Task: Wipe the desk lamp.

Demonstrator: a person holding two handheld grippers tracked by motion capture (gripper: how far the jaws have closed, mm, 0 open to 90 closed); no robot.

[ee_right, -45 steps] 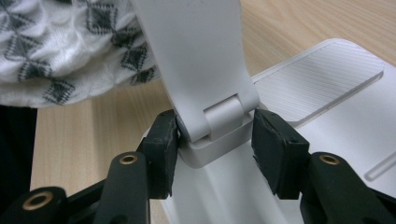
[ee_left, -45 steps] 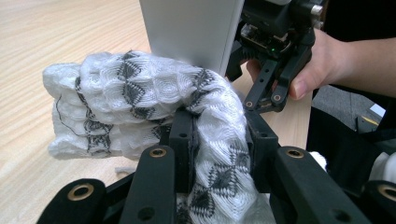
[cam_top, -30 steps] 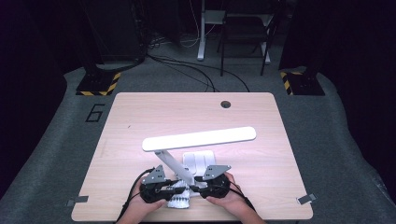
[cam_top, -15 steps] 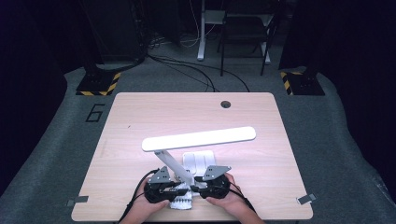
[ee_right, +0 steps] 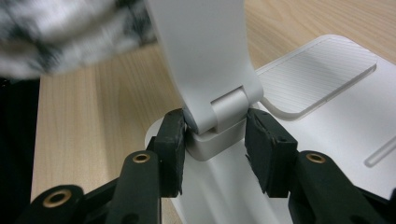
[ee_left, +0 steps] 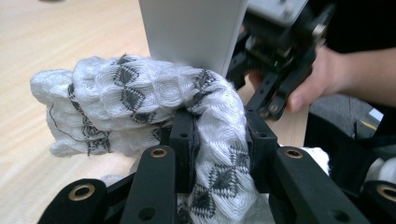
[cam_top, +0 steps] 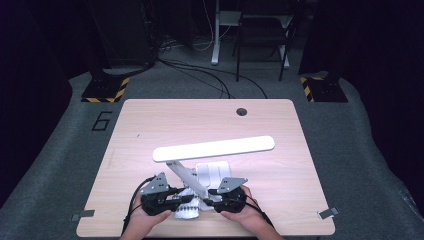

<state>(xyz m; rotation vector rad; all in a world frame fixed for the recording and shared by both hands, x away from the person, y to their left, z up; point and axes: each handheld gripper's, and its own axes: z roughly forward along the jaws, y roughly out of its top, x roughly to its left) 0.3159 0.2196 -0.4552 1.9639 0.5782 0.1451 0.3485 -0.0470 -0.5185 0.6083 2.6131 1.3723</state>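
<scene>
Light wood-grain table (cam_top: pixel 150 130) with a round cable grommet hole (cam_top: pixel 242 111) near its far edge; tape tabs at the near corners. It stands on grey carpet (cam_top: pixel 350 150) marked with a "6" (cam_top: pixel 102 120). Room behind is dark: two stands with yellow-black hazard-striped bases (cam_top: pixel 105 90), loose cables (cam_top: pixel 210 75) on the floor, and chair or desk legs at the back. No containers on the table. White desk lamp (cam_top: pixel 212 149) stands at the near centre of the table, its long head bar lying roughly level above a flat white base (cam_top: pixel 214 172), with a slanted arm between them. Left gripper (ee_left: pixel 219 140): jaws clamped on a white knitted cloth (ee_left: pixel 130 98) with a dark diamond pattern, bunched on the table just beside the lamp arm. Right gripper (ee_right: pixel 215 140): jaws set on either side of the lamp's hinge (ee_right: pixel 229 112) at the base; left jaw touching, right jaw close against it, so apparently gripping the hinge. Both hands sit at the near table edge.
</scene>
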